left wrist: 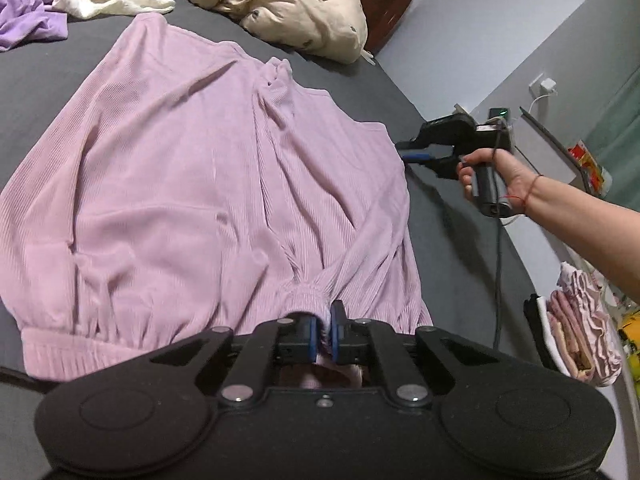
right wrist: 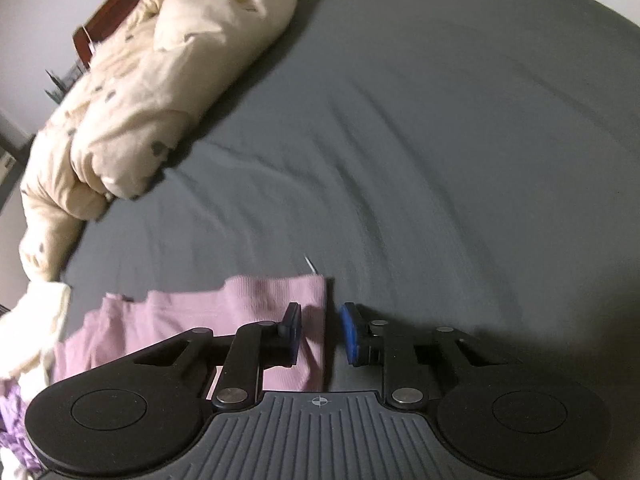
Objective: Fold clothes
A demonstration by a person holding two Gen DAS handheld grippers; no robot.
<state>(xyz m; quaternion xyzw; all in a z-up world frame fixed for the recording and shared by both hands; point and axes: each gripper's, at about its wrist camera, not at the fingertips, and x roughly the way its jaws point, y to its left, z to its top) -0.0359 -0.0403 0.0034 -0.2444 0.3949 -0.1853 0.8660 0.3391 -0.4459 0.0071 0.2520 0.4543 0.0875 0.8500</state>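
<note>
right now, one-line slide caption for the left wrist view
Left gripper pinches a sleeve cuff of the pink ribbed top spread on the grey bed; right gripper hovers open beside it.

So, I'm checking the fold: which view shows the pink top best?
Left wrist: the pink top lies spread out, the left gripper pinching its cuff. Right wrist shows only one corner.

Sweater (left wrist: 192,184) on bed (left wrist: 48,80) (quilt (left wrist: 288,4) behind, clothes stack (left wrist: 576,332) right).

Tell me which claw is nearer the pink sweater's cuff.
Left. The left claw is shut on the pink sweater's cuff; the right claw hangs open beyond the sweater's far edge, over the grey sheet.
</note>
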